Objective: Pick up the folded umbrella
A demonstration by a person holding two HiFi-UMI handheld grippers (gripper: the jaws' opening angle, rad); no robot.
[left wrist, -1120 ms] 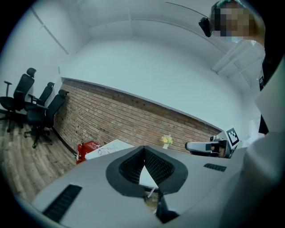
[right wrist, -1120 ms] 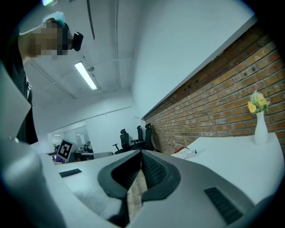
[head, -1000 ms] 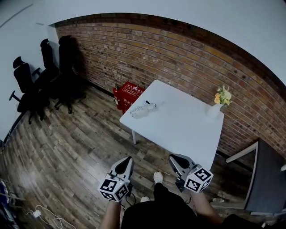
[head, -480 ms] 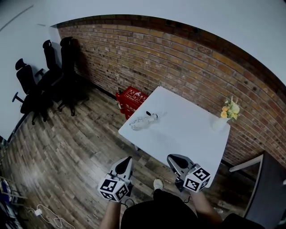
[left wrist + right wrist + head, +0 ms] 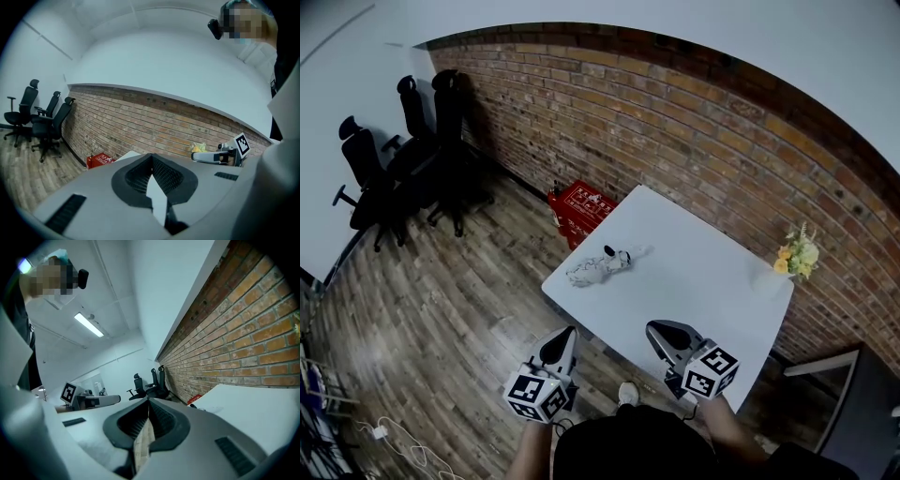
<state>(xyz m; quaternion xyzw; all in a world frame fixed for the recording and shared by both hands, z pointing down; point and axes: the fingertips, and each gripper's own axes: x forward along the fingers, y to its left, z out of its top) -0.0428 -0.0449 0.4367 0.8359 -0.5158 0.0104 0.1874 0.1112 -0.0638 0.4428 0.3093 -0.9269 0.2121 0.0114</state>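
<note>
The folded umbrella [image 5: 598,266] lies flat on the white table [image 5: 703,291], close to the table's left edge, with its dark end pointing towards the brick wall [image 5: 675,122]. Nothing touches it. At the table's far right corner stands a small vase of yellow flowers [image 5: 797,258], well apart from the umbrella.

We hold both grippers at the table's near side, well short of the umbrella. Our left gripper [image 5: 565,334] hangs over the wooden floor [image 5: 441,309] just off the near corner, its jaws clenched tip to tip with nothing between them. Our right gripper [image 5: 655,328] sits over the near edge, jaws likewise pressed together and empty.

A red crate [image 5: 581,206] rests on the floor beyond the table, by the wall, and black office chairs [image 5: 412,169] stand in the far left corner.
</note>
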